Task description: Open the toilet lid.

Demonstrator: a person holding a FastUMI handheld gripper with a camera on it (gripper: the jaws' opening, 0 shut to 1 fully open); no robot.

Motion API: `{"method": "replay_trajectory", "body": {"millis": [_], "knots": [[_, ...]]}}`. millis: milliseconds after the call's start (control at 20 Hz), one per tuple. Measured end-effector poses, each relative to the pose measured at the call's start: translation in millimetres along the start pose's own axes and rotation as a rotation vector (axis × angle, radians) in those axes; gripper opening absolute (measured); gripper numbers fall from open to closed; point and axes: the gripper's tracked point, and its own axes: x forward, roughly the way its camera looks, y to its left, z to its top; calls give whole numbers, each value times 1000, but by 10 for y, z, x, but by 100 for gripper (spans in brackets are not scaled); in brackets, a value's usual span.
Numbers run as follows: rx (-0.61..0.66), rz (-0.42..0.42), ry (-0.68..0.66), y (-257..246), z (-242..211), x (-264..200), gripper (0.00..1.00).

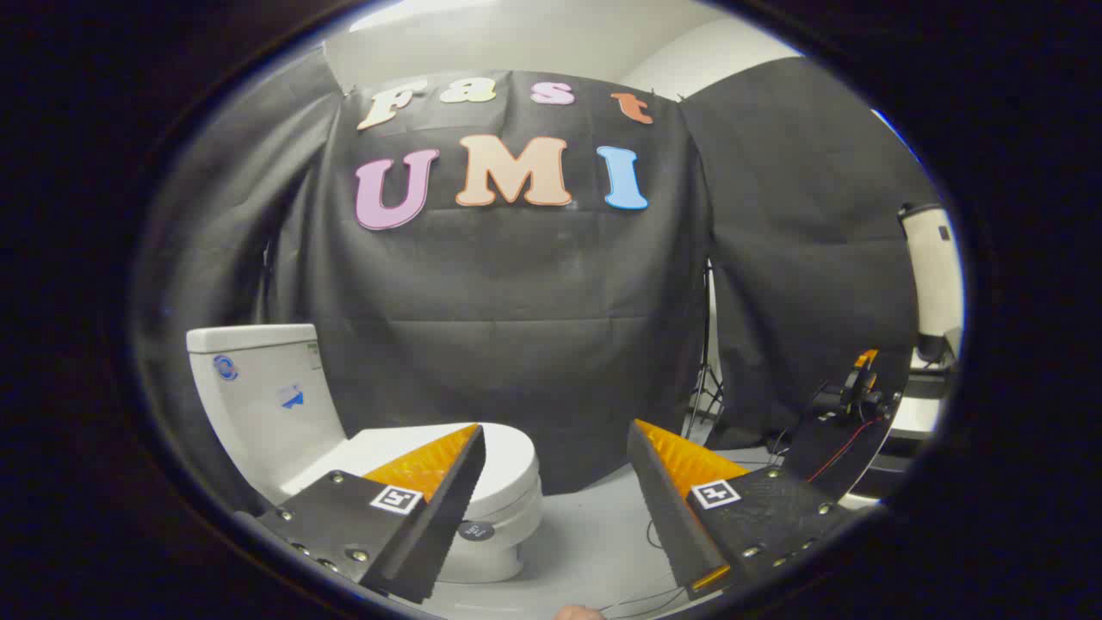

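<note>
Gripper (555, 443): fingers spread wide apart, nothing between them, touching nothing.
Toilet (362, 430): white, on the floor off to the left, partly behind the left finger.
Toilet lid (508, 456): down, closed on the bowl, just beyond the left fingertip.
Tank (258, 387): upright behind the lid, against the black cloth wall (534, 344).
Floor (594, 534): pale grey, thin cables (654, 594) lying near the right finger.
Stand (706, 379): tripod legs in the cloth gap, well beyond the right finger.

A light stand (708, 362) (thin-legged) beside black cloth (516, 344), cables (826, 456) nearby.
</note>
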Motion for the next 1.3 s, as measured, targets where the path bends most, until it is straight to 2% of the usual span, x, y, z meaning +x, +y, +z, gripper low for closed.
{"method": "replay_trajectory", "body": {"millis": [200, 400, 800, 1300], "knots": [[-7, 60, 18, 111, -61, 64, 98], [10, 77, 7, 174, -36, 114, 98], [-35, 139, 18, 256, -108, 229, 98], [11, 115, 40, 253, -157, 391, 98]]}}
